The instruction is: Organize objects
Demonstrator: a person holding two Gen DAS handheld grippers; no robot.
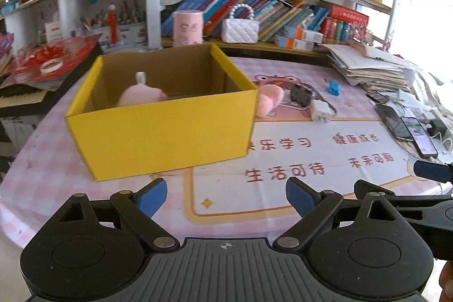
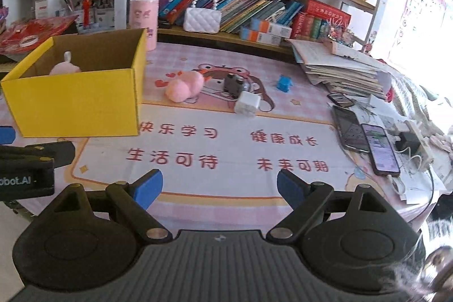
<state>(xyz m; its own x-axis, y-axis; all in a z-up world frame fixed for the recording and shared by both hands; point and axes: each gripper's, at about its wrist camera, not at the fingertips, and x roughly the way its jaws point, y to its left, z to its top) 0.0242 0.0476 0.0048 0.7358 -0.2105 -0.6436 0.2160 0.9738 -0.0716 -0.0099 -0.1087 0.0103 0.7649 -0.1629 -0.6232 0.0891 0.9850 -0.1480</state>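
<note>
A yellow cardboard box stands open on the pink table mat, left of centre; in the right wrist view the box is at the left. A pink plush with a white tag lies inside it. Right of the box lie a pink fluffy toy, a dark small object, a white charger cube and a small blue toy. My left gripper is open and empty near the table's front edge. My right gripper is open and empty beside it.
Two phones and cables lie at the right edge. A paper stack sits at the back right. Bookshelves with a white purse and a pink canister stand behind the table.
</note>
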